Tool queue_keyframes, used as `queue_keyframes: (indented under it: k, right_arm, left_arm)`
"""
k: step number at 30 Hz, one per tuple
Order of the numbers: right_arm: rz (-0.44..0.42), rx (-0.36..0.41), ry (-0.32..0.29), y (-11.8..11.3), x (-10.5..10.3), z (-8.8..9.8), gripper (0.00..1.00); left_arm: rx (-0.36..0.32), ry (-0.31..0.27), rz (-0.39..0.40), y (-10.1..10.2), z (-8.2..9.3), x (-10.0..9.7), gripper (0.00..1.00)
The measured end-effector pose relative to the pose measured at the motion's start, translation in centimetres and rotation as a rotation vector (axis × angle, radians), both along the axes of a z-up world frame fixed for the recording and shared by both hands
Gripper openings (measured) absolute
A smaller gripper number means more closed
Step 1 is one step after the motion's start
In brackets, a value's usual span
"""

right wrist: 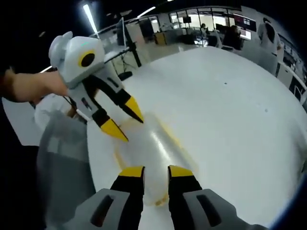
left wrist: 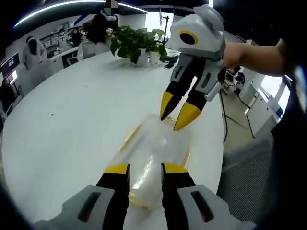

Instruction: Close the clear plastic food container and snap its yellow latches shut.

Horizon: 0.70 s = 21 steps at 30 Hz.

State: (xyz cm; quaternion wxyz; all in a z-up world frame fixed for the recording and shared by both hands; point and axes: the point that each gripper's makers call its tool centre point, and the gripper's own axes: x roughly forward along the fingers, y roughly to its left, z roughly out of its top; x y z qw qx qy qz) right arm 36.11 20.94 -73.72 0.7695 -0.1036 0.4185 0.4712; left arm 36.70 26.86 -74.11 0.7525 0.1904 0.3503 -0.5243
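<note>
One clear container [left wrist: 156, 158] with yellow latches, on one white desk [left wrist: 72, 129]. Two grippers: left [left wrist: 145, 168] and right [left wrist: 180, 117], each with two yellow-tipped jaws. One cluster of potted plants [left wrist: 139, 43]. Several people in the background, count unclear.

No text, label, brand, number or sign can be read in either view. The screens [right wrist: 242, 20] at the upper right of the right gripper view are too small and blurred to make out anything on them.
</note>
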Motion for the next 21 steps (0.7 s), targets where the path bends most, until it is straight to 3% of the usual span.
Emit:
queue_keyframes:
  k: [5,14,21]
  right_arm:
    - [0.024,0.019,-0.002,0.7,-0.2,0.3,0.19]
    - [0.088,-0.016,-0.008,1.7,-0.5,-0.7,0.18]
    - [0.090,-0.003,-0.013,2.4,0.0,-0.6,0.18]
  left_arm:
    - [0.022,-0.005,-0.024,-0.3,-0.4,-0.4,0.24]
    - [0.007,-0.035,-0.092,-1.3,0.0,-0.6,0.22]
    - [0.015,-0.013,-0.123,-1.4,-0.5,-0.8,0.22]
